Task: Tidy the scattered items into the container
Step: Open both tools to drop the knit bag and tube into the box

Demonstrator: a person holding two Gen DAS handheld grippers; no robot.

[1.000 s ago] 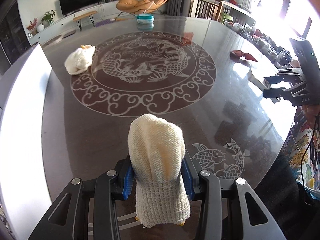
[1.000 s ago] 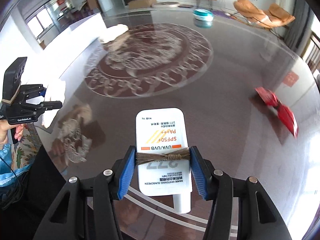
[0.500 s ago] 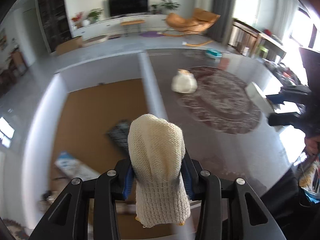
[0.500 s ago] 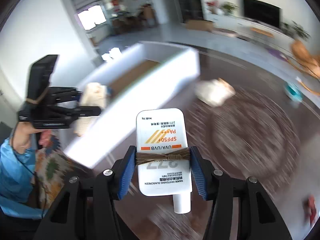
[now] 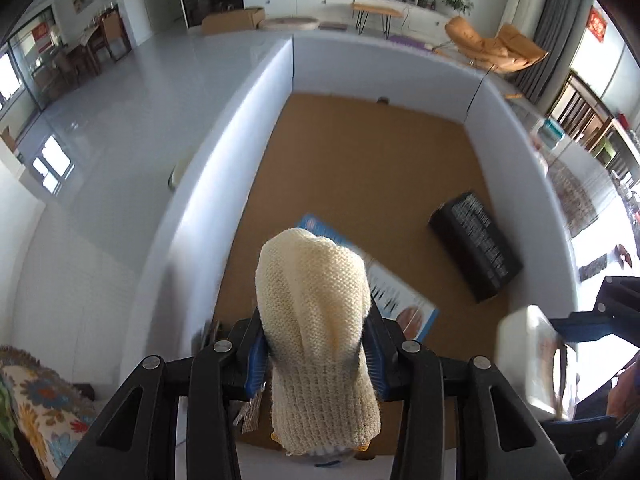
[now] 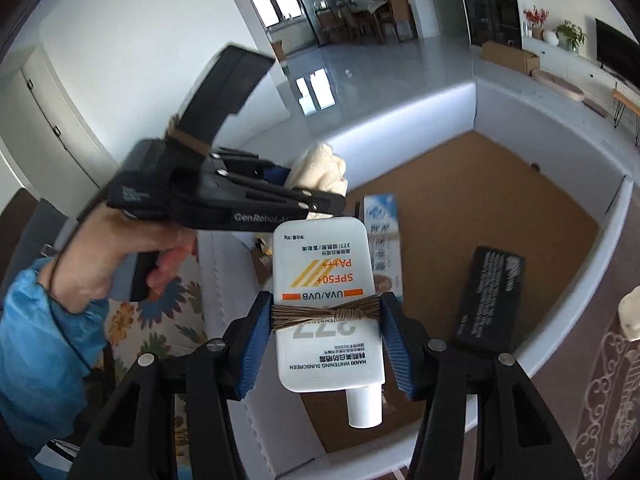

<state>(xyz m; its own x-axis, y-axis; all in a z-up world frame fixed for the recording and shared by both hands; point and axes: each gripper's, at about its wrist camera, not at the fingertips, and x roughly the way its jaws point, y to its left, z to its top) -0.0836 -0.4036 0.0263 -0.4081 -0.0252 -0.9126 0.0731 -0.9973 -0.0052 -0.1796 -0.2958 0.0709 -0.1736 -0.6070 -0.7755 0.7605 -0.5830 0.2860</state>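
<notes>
From my left wrist view, the cream knitted item hides part of the blue-and-white flat box, and the white sunscreen tube is blurred.

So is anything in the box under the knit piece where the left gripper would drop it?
Partly. A flat blue-and-white carton lies on the box floor right below the knit piece; the black box sits clear, off to the right.

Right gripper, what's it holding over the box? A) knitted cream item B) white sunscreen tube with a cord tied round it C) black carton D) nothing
B: the right gripper has its blue pads on a white sunscreen tube wrapped with brown cord, above the white-walled box; the knitted item sits in the left gripper, whose jaws are opening.
</notes>
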